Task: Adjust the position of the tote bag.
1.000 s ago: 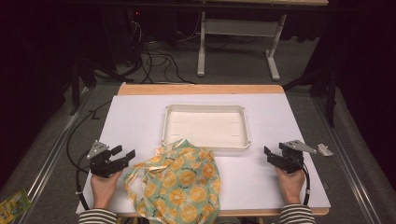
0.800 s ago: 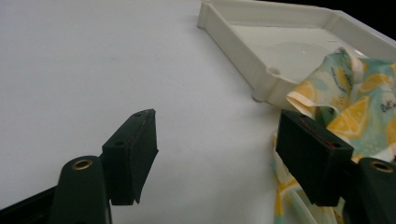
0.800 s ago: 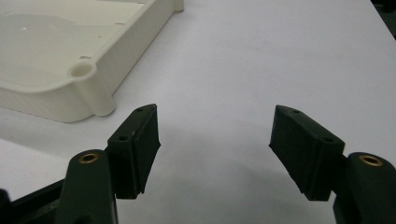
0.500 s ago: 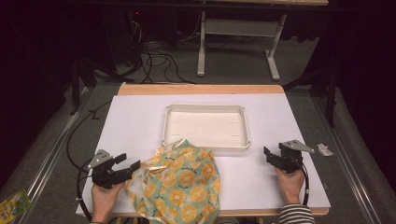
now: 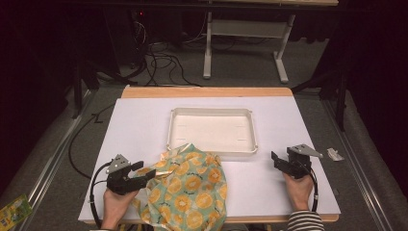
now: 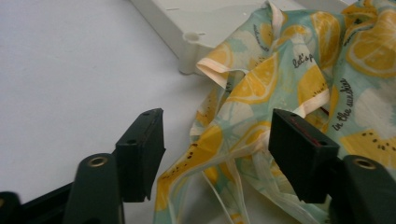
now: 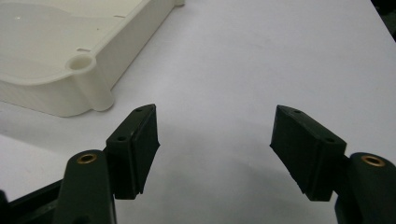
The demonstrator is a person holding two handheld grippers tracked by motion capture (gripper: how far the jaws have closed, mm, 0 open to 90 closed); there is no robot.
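Left gripper (image 6: pixel 215 140) has its jaws spread, with the edge of the lemon-print cloth (image 5: pixel 190 190) lying between them, and I see no pad pressing on it. These jaws have just been closing a little. Compared with one second ago, I have brought this gripper lower in the high view, toward the near edge, and its tips now point right, at the cloth's left edge. Right gripper (image 7: pixel 215 149) is also spread, with bare white table (image 7: pixel 261 60) between its jaws, and it sits where it was before.

White tray (image 5: pixel 211 130) stands in the middle of the table and I see nothing lying inside it. The cloth is crumpled in front of the tray, at the near edge of the table, and its top corner touches the tray's near left corner. As I see it, the heap is longer from that corner down toward me than it is wide, and leans slightly to the left
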